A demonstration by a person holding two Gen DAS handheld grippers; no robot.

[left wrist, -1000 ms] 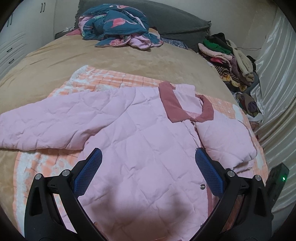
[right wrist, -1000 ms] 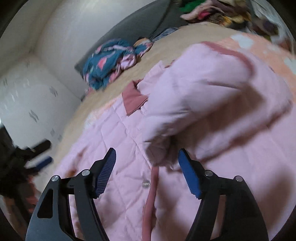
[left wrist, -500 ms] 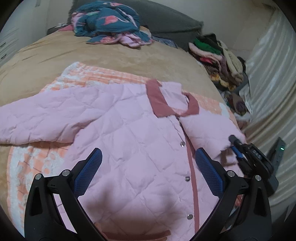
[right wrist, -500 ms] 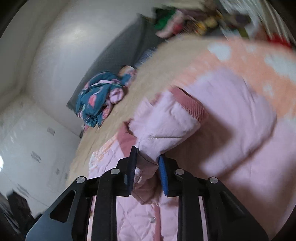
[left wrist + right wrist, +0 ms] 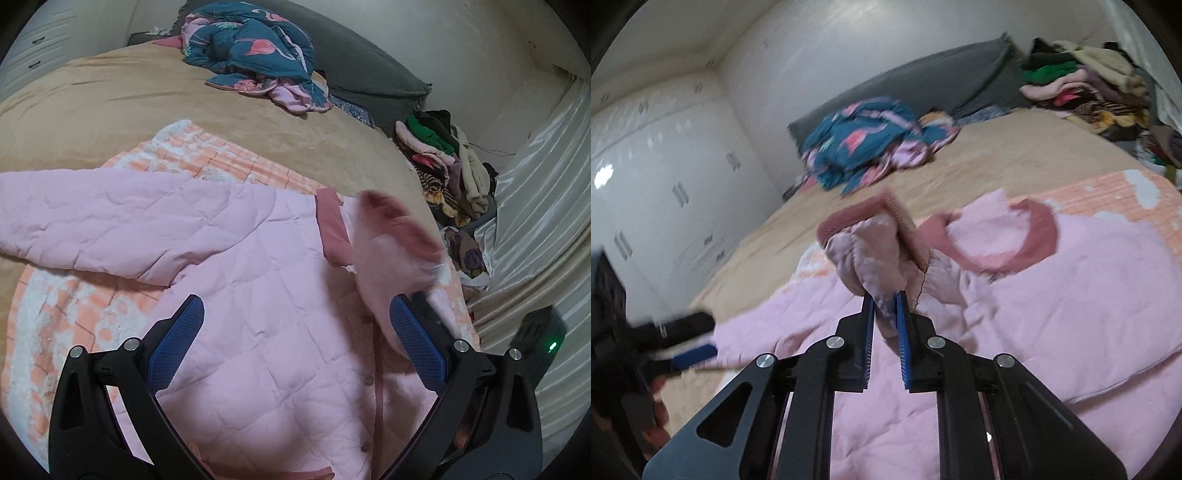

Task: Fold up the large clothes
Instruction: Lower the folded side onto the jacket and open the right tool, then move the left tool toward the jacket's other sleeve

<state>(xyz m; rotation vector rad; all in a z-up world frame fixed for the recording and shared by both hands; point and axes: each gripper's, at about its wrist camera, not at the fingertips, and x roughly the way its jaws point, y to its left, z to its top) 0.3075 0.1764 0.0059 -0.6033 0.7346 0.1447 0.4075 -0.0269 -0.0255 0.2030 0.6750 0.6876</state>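
Nearest to us, the right gripper (image 5: 885,325) has its jaws drawn narrow on the cuff end of the sleeve (image 5: 875,251), the dusty-rose cuff band bunched above the blue pads and lifted off the bed. The left gripper (image 5: 295,341) hangs over the jacket front with jaws wide, holding nothing.

The pink quilted jacket (image 5: 266,332) lies face up on the peach checked blanket (image 5: 48,332), button placket (image 5: 376,387) running down its front. In the left wrist view the raised sleeve is a blurred pink shape above the right shoulder. The other sleeve (image 5: 110,221) lies spread flat to the side. The collar (image 5: 1039,236) sits just beyond the held cuff.

Farther off: tan bedspread (image 5: 147,103), a crumpled teal flamingo-print garment (image 5: 255,48) against the grey headboard cushion (image 5: 369,70), and a stack of mixed clothes (image 5: 443,158) at the bed's edge.

Risks, as we judge them:
- The grip takes only the cuff's tip; padded satin-like lining may slide out mid-swing, dropping the sleeve in a heap.
- Nothing pins the jacket body, so pulling the sleeve across could drag the shoulder and skew the placket.
- The blanket may ruck up beneath.
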